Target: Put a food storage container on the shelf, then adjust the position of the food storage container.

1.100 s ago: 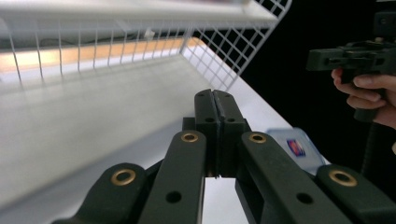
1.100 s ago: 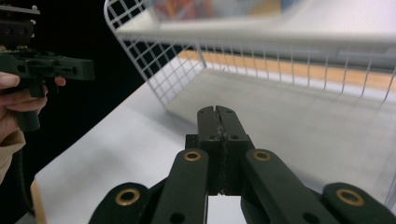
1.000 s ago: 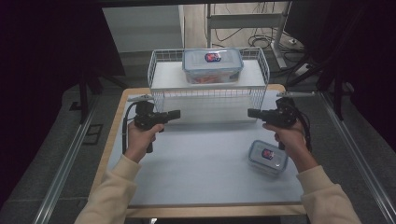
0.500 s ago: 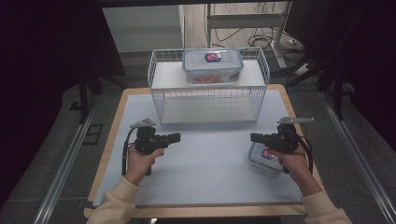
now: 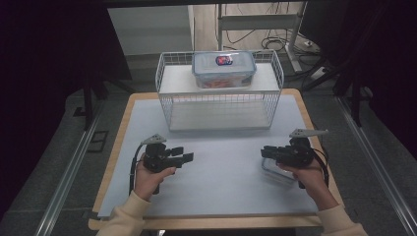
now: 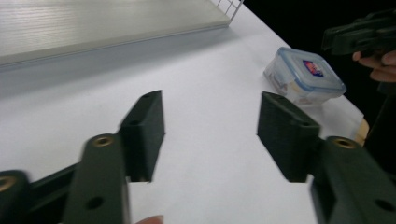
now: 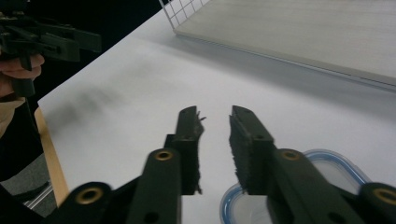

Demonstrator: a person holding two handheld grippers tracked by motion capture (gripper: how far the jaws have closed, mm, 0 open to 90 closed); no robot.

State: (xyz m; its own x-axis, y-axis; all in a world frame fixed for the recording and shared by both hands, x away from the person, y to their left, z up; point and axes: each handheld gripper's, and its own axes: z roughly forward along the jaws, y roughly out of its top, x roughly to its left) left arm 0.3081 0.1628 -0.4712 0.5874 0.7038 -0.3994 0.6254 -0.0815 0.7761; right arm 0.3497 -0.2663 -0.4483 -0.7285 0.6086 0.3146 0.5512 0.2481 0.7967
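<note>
A clear food box with a blue-rimmed lid [image 5: 223, 69] sits on top of the white wire rack [image 5: 219, 105] at the back of the table. A second, smaller box [image 5: 273, 170] lies on the white mat at the right, also seen in the left gripper view [image 6: 303, 77] and the right gripper view [image 7: 322, 186]. My right gripper [image 5: 265, 151] hovers just over that box; its jaws [image 7: 215, 114] have just been opening and stand slightly apart with nothing between them. My left gripper [image 5: 183, 154] points right over bare mat; its jaws [image 6: 210, 107] have just opened wide and hold nothing.
The white mat [image 5: 221, 182] covers a wooden table whose edge [image 5: 113, 162] shows at the left. Metal rails [image 5: 69, 177] run along both sides on the floor. Cables [image 5: 255, 34] lie behind the rack. The rack's lower shelf [image 5: 219, 115] is bare.
Both hands have come down and toward the near edge of the table. Both pairs of jaws, shut before, now stand apart. The right gripper now hangs over the small box.
</note>
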